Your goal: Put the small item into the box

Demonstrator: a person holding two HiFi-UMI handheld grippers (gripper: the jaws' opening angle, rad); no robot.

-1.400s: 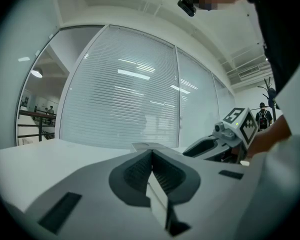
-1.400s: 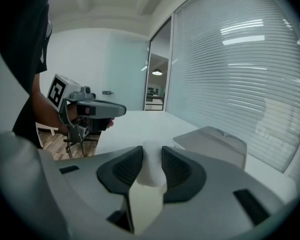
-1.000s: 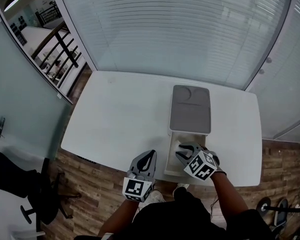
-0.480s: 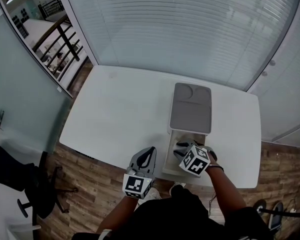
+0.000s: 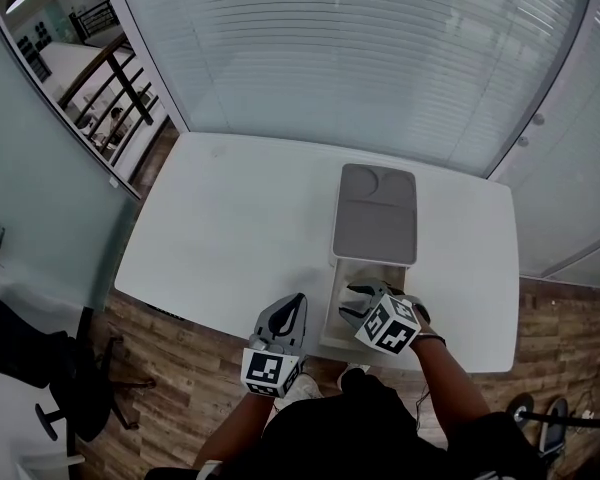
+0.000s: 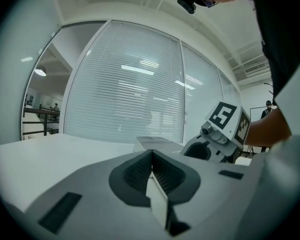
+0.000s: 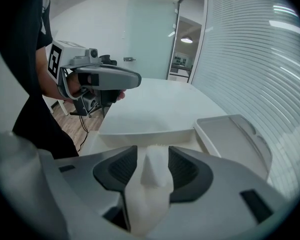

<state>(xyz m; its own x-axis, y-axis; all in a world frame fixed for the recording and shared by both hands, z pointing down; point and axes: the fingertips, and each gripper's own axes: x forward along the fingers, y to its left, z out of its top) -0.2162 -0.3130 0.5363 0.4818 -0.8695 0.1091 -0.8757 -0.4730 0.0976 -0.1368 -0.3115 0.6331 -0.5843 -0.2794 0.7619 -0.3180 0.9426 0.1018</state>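
I am spreading my right gripper's (image 7: 153, 155) jaws over the open box (image 7: 146, 129), and the white item (image 7: 151, 178) is sitting unpinched between them. My left gripper (image 6: 151, 173) is hovering beside the box at the table's (image 5: 230, 228) edge, jaws pressed together on nothing.

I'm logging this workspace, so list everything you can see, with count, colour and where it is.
table: one, white, centre, before the glass wall with blinds
box: one, white, open, at the table's near edge
lid: one, grey, flat on the table just beyond the box
small item: one, white, between the jaws of the right gripper, above the box
office chair: one, black, on the wooden floor at left
left gripper: one, grey, jaws together, empty, at the table's near edge
right gripper: one, grey, jaws opening around the small item
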